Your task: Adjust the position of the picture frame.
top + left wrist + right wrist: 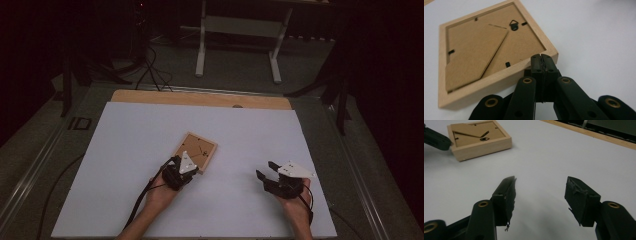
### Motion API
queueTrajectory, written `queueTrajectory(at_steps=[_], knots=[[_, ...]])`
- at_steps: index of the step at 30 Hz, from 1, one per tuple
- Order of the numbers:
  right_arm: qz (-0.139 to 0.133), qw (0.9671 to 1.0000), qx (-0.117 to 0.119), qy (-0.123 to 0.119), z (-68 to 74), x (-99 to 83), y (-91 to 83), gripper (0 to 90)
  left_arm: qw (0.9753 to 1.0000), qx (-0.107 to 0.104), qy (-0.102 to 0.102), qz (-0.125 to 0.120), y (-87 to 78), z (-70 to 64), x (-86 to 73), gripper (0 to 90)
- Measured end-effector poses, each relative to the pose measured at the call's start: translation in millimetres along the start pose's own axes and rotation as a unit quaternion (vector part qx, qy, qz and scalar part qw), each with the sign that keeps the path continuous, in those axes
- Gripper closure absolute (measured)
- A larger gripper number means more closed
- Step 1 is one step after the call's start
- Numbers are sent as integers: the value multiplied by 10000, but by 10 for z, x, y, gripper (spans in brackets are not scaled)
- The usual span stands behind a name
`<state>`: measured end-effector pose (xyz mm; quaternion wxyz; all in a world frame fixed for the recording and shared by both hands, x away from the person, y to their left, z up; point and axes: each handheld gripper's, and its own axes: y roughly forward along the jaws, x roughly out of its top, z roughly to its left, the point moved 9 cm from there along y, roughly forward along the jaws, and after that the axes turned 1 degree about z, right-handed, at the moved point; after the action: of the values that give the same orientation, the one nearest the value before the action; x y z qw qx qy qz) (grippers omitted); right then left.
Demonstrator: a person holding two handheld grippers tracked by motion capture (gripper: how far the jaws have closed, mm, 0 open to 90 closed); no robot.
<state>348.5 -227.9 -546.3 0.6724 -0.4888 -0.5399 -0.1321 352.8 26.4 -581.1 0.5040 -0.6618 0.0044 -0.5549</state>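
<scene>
The wooden picture frame lies back-up at mid-table, the left gripper, jaws pressed together, touching its near corner without clamping it, the right gripper idle to the right with jaws apart; handling appears barely begun.

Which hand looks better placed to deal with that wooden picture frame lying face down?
Left, probably. The left gripper sits right at the picture frame, jaws shut at its near edge. The right gripper hovers open over bare table, well off.
</scene>
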Motion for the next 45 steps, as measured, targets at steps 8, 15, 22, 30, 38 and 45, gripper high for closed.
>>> queueTrajectory(at_steps=[8, 15, 22, 30, 38, 45], knots=[[-16, 10000, 7, 2, -6, 3, -7, 416, 10000, -41, 41, 0, 158, -65, 152, 895], [-19, 10000, 8, 16, -8, 3, -13, 415, 9999, -144, 81, 1, 302, -168, 236, 894], [-18, 10000, 5, 24, -13, 2, -14, 415, 9999, -121, 61, -55, 274, -130, 250, 884], [-13, 10000, 26, 5, -2, 1, -4, 415, 9996, -26, -34, -292, 74, 51, 304, 867], [-2, 10000, 23, 9, 1, -2, 2, 414, 9985, 174, -305, -409, -76, 337, 303, 849], [-3, 10000, 24, 12, 0, -2, 0, 414, 9967, 437, -500, -473, -141, 591, 316, 816]])
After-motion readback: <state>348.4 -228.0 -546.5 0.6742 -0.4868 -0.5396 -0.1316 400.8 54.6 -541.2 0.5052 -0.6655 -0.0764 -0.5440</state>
